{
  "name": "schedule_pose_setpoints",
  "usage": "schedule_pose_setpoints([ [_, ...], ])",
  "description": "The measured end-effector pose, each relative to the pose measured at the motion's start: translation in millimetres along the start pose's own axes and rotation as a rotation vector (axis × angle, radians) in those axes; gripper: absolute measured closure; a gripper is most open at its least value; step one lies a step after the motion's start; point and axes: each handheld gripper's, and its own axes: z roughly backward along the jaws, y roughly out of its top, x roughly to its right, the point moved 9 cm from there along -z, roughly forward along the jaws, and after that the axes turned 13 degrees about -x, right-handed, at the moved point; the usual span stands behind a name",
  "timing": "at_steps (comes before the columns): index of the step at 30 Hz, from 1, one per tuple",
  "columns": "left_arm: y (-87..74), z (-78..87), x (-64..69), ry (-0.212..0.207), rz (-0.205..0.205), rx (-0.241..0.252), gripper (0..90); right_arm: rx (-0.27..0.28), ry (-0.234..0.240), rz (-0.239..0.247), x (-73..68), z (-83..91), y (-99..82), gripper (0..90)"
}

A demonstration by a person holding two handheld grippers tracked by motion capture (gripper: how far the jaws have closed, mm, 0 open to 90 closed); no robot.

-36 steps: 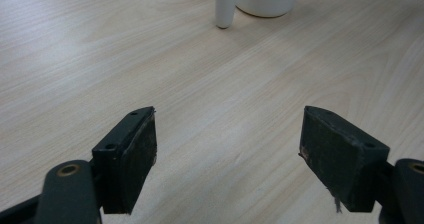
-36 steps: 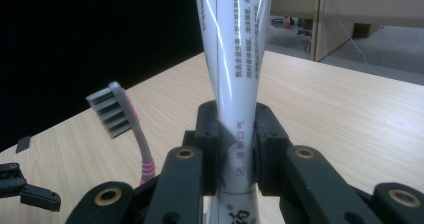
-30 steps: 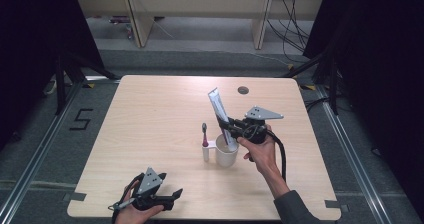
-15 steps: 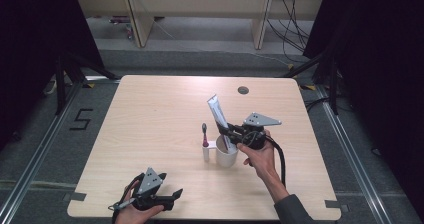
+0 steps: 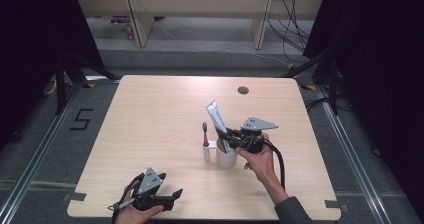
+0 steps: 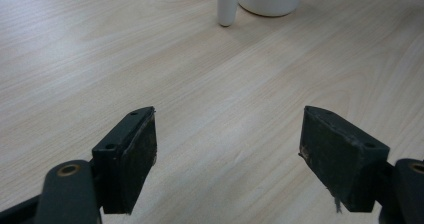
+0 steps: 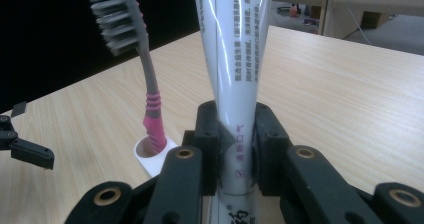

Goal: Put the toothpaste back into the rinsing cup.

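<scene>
Clamping toothpaste tube [image 7: 235, 59], right hand-held gripper [image 7: 235, 149], unreadable printed characters

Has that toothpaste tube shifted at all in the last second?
Yes. The toothpaste tube, clamped in the right hand-held gripper, has sunk slightly toward the white cup.

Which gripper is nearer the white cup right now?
Right. The right gripper is just above the white cup, shut on the toothpaste tube that slants up from it. The left gripper is open, well apart at the table's near edge.
</scene>
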Motion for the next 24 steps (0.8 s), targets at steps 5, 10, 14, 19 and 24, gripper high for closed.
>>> schedule_pose_setpoints([
  [5,-0.2,0.1,0.1,-0.002,-0.005,-0.004,22.8,-0.029,-0.008,0.011,-1.2,4.3,-4.0,76.9],
  [10,-0.4,0.2,0.0,0.001,-0.003,-0.005,22.8,-0.047,-0.003,0.038,-2.8,7.2,-7.6,77.0],
  [14,-0.1,0.1,0.5,-0.001,0.006,0.002,22.8,-0.047,-0.032,0.065,-0.4,8.3,-8.6,77.0],
  [19,-0.2,0.2,0.6,0.004,0.012,0.001,22.8,-0.066,-0.030,0.077,-1.7,8.6,-13.0,77.0],
  [24,-0.1,0.0,0.9,0.002,0.015,0.004,22.8,-0.080,-0.023,0.056,-2.6,7.6,-19.2,77.1],
])
